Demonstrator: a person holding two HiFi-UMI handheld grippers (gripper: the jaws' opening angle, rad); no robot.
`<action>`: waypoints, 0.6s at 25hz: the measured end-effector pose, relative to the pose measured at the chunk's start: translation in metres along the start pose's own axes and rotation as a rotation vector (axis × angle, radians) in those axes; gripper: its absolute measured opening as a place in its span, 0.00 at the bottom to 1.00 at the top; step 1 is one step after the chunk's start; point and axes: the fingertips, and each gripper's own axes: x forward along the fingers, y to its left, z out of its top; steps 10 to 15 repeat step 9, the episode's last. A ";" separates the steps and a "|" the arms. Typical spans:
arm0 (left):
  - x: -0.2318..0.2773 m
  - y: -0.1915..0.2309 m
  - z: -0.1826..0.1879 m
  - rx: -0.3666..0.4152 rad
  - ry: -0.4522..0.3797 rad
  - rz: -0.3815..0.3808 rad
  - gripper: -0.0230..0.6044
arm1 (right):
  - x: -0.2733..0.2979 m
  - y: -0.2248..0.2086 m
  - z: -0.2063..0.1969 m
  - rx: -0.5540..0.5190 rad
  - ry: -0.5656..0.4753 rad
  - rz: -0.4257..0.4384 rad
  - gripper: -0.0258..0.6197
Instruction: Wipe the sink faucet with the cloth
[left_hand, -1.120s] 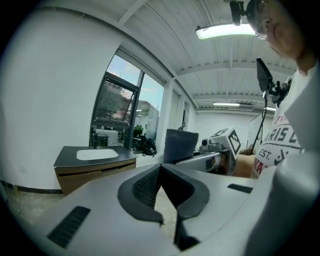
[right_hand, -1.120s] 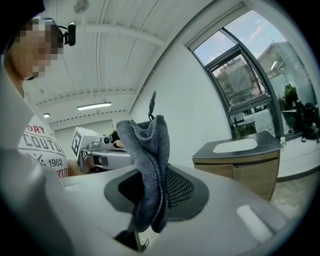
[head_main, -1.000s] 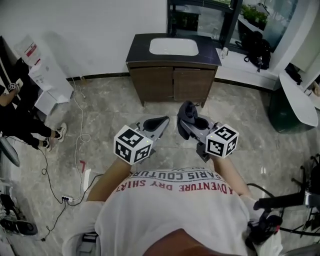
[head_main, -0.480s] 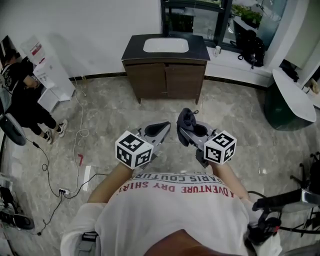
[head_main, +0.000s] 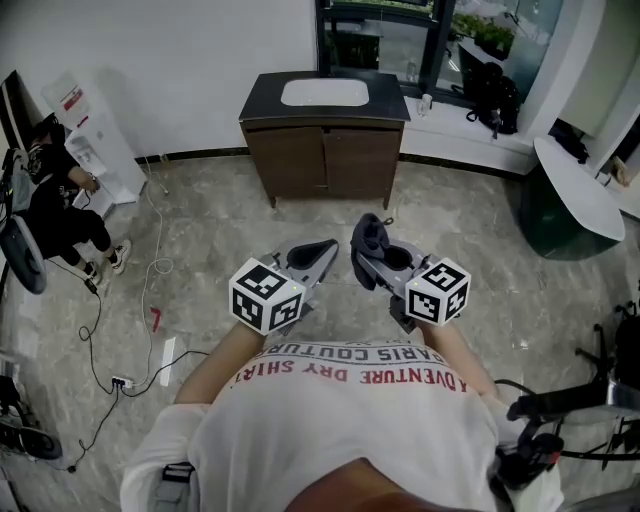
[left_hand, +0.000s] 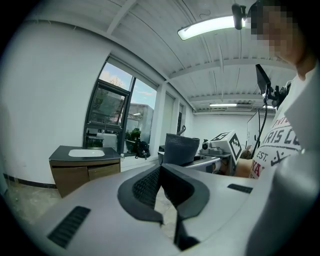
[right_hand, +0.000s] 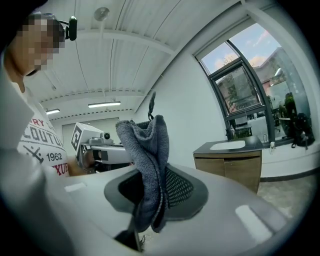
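Observation:
A dark grey cloth (head_main: 370, 240) (right_hand: 147, 155) stands bunched up between the jaws of my right gripper (head_main: 372, 258) (right_hand: 152, 192), which is shut on it. My left gripper (head_main: 325, 250) (left_hand: 161, 187) is shut with nothing in it, its pads pressed together. Both are held in front of the person's chest, above the floor. The white sink (head_main: 324, 93) (left_hand: 86, 153) (right_hand: 227, 145) is set in a dark-topped wooden cabinet (head_main: 322, 150) against the far wall, a few steps away. No faucet can be made out at this distance.
A window sill (head_main: 460, 135) with a small bottle (head_main: 425, 103) and a black bag (head_main: 493, 85) runs right of the cabinet. A person (head_main: 55, 215) crouches at the left by a white unit (head_main: 95, 150). Cables (head_main: 150, 290) lie on the marble floor; a white curved counter (head_main: 580, 190) stands right.
The view has shifted so the sink cabinet sits slightly further left and higher in the frame. Both grippers keep their pose, the cloth still in the right one.

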 end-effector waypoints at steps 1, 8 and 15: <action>-0.003 -0.003 -0.003 0.001 -0.002 -0.001 0.04 | -0.002 0.004 -0.003 0.000 0.001 0.000 0.16; -0.011 -0.015 -0.004 0.001 -0.009 0.003 0.04 | -0.010 0.012 0.000 -0.004 0.001 0.000 0.16; -0.011 -0.015 -0.005 0.000 -0.009 0.006 0.04 | -0.011 0.013 0.001 -0.008 0.002 0.001 0.16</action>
